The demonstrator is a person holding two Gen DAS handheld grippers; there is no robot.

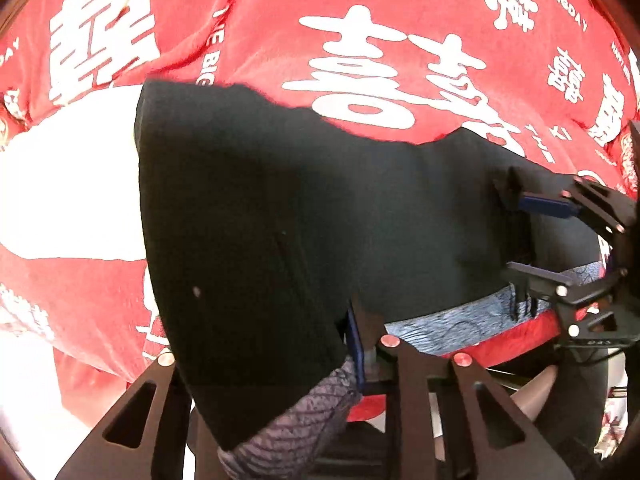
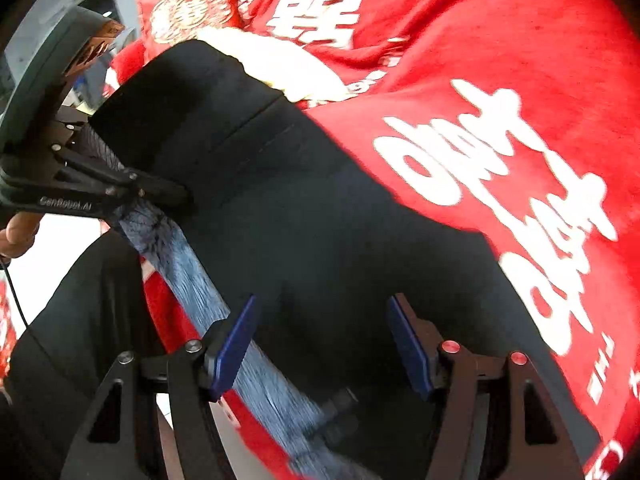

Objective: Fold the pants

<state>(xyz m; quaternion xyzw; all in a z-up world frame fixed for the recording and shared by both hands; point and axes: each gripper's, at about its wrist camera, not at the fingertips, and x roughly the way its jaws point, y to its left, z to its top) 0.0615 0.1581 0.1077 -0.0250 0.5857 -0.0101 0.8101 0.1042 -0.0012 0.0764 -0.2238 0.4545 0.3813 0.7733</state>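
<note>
Black pants (image 1: 280, 200) lie spread on a red blanket (image 1: 400, 20) printed with white characters; grey-blue fleecy lining (image 2: 192, 264) shows along the near edge. Left gripper (image 1: 320, 344): jaws pinching that near edge. Right gripper (image 2: 320, 340): jaws spread wide over the cloth, blue pads (image 2: 234, 344) apart, nothing clamped between them
</note>
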